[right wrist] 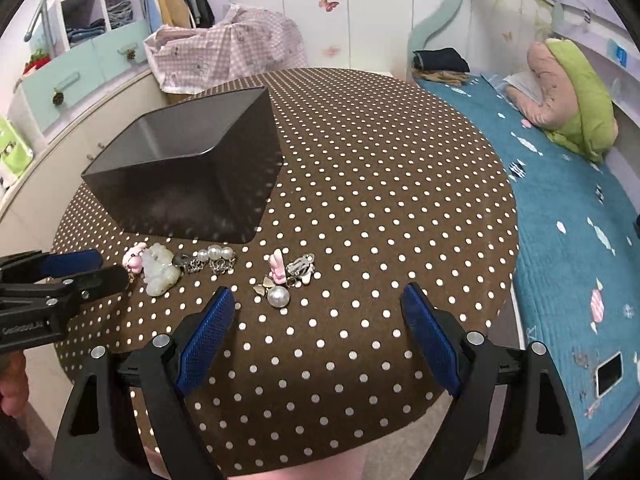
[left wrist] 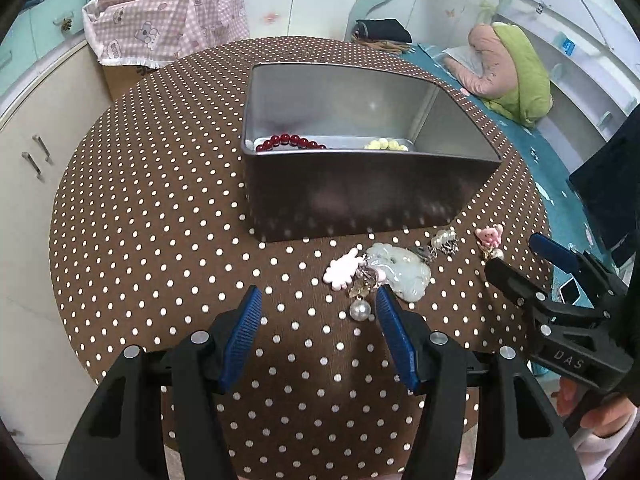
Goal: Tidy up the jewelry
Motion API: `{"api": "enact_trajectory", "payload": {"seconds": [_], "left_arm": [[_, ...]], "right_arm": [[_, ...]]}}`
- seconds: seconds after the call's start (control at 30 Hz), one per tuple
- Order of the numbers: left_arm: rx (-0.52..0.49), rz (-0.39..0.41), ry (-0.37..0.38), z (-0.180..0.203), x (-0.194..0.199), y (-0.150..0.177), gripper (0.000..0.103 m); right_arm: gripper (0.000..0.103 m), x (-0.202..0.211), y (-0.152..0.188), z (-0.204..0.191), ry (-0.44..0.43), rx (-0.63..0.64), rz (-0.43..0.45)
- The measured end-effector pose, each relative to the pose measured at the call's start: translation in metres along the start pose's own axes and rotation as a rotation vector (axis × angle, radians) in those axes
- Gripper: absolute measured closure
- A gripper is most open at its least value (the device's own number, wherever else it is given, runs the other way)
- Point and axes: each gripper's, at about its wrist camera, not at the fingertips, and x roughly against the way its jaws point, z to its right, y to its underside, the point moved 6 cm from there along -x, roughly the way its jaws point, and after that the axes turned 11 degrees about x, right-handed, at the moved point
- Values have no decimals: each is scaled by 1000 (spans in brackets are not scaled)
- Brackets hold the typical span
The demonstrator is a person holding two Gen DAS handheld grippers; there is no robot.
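- Left gripper (left wrist: 318,300) fingers stand half apart, empty, low centre of its frame.
- Right gripper (right wrist: 316,300) fingers stand wide, empty.
- Jade pendant (left wrist: 400,270) lies on the desk (left wrist: 160,220), long axis slanting lower right, below the metal tin (left wrist: 360,196).

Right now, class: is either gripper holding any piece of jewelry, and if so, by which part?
Nothing is held. The left gripper and the right gripper both hover over the table with open jaws and nothing between them; the pearl earring lies loose on the cloth.

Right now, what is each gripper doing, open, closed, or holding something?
Left gripper: jaws open, holding nothing.
Right gripper: jaws wide open, holding nothing.
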Motion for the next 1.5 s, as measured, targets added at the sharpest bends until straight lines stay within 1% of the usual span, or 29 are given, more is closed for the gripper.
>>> {"api": "enact_trajectory", "payload": {"seconds": [0.07,0.1,0.17,0.23,0.27,0.3,0.4,0.43,0.5,0.57,0.67,0.77,0.83,0.9,0.97,1.1,1.17,1.23,1.3,1.37,1.43,1.47,1.5], "left_arm": [[2,0,-1,2,-2,-2,46],[2,1,-3,3,-2,-3,46],[0,3,-10,5,-4,-4,46],[-6,4,-13,7,-5,-5,46],[-8,6,-14,8,-6,-6,46],[-10,6,-13,8,-6,-8,46],[-36,9,-19,12,-9,-10,50],[-51,15,-24,15,-9,-9,53],[-87,29,-46,17,-9,-9,71],[-99,38,-62,16,-9,-10,81],[-98,35,-36,13,-8,-12,83],[-74,28,-7,6,-6,-13,84],[-67,34,2,3,-3,-13,86],[-62,36,3,0,0,-13,91],[-58,42,7,-3,4,-13,92],[-48,46,19,-6,9,-9,92],[-44,47,30,-8,12,-7,92],[-44,58,35,-8,17,-7,92],[-40,65,47,-7,22,-7,92],[-34,68,64,-8,26,-8,92],[-33,72,66,-9,28,-8,92],[-31,73,68,-10,29,-8,92],[-28,74,72,-10,30,-8,92]], "right_arm": [[22,-2,-2,-2,2,10,6],[27,-3,-4,-2,5,20,11],[31,-5,-7,-5,17,43,17],[38,-6,-10,-7,20,56,22],[45,-7,-12,-8,22,61,27],[49,-7,-13,-8,19,63,30],[53,-8,-16,-8,8,64,35],[54,-9,-17,-8,4,61,36],[54,-9,-18,-9,-2,60,38],[54,-8,-19,-9,0,62,38],[54,-6,-18,-8,0,61,42],[54,0,-17,-6,6,64,58],[54,5,-17,-6,-3,68,68],[54,8,-17,-7,-18,71,74],[55,12,-19,-9,-21,88,86],[66,15,-22,-18,-69,112,94],[67,13,-24,-25,-72,143,90],[71,8,-24,-29,-77,155,76],[78,-1,-22,-30,-82,158,47],[79,-4,-22,-31,-72,167,51],[85,-3,-21,-30,-71,152,52],[91,-4,-21,-29,-75,144,53],[92,-4,-20,-27,-81,130,54]]}}
